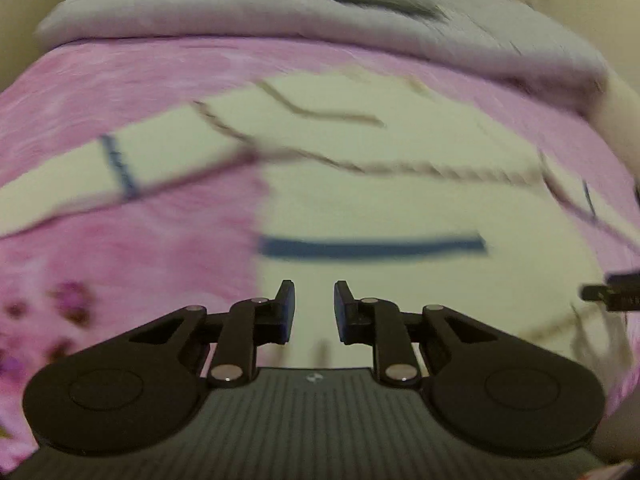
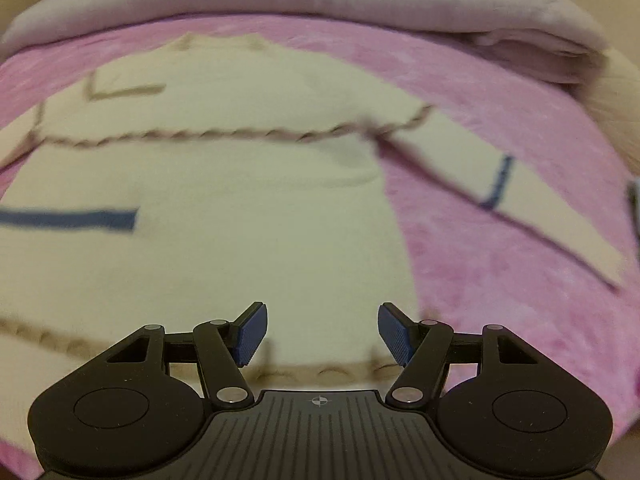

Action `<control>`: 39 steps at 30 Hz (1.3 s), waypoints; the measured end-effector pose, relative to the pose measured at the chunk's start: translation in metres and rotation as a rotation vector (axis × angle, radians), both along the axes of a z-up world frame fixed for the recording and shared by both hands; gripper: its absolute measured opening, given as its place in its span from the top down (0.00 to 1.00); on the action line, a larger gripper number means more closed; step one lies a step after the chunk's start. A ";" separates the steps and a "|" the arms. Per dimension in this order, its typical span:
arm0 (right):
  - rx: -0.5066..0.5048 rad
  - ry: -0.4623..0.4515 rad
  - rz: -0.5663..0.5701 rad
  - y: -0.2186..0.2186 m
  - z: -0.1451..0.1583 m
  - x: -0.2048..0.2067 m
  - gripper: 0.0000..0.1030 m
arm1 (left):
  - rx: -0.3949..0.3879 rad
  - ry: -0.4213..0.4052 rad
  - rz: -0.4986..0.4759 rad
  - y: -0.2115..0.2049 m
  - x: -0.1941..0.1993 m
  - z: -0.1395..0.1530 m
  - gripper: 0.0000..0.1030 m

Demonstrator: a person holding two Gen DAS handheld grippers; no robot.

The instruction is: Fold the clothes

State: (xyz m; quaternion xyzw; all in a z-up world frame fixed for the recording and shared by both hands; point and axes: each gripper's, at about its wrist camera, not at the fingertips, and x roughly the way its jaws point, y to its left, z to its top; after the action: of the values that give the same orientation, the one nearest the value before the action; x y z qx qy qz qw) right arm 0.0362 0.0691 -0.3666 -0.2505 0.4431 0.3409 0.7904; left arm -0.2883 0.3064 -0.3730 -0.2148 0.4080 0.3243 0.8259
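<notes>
Cream sweater (image 2: 224, 184) lies spread on the pink bed cover (image 2: 500, 240), blurred, its sleeve ends cut off. Left hand-held gripper (image 1: 315, 310) narrowly parted, holding nothing; right hand-held gripper (image 2: 322, 334) wide apart, empty.

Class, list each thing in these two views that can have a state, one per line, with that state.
Cream sweater: spread flat on the pink bedspread, sleeves out, not yet folded.
Grey blanket: folded, at the bed's far end.
Left tongs: narrowly open, empty.
Right tongs: wide open, empty.
</notes>
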 end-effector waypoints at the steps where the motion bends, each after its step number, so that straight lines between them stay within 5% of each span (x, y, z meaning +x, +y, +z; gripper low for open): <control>1: -0.009 0.025 0.023 -0.006 -0.007 -0.002 0.36 | -0.027 0.055 0.007 -0.010 0.003 -0.011 0.82; 4: -0.068 0.091 0.067 -0.036 -0.026 -0.015 0.36 | -0.082 0.155 0.084 -0.044 -0.016 -0.024 0.82; 10: -0.085 0.313 -0.122 -0.103 -0.003 -0.011 0.36 | -0.256 0.354 0.228 -0.085 -0.039 0.024 0.83; 18: 0.105 0.289 -0.151 -0.095 0.136 0.021 0.36 | -0.005 0.218 0.226 -0.088 0.016 0.183 0.78; 26: 0.309 0.221 -0.150 -0.082 0.240 0.016 0.36 | 0.099 0.105 0.268 -0.105 0.044 0.276 0.74; 31: 0.315 0.255 -0.092 -0.084 0.261 0.007 0.36 | 0.099 0.135 0.306 -0.116 0.040 0.288 0.71; 39: 0.187 0.244 -0.090 -0.095 0.247 -0.001 0.36 | 0.047 0.223 0.324 -0.132 0.026 0.272 0.71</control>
State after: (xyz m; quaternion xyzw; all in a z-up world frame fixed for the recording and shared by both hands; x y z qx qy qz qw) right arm 0.0348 -0.0264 -0.1195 -0.1126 0.5130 0.3725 0.7652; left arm -0.2625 0.1741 -0.1012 -0.2210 0.4493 0.4844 0.7174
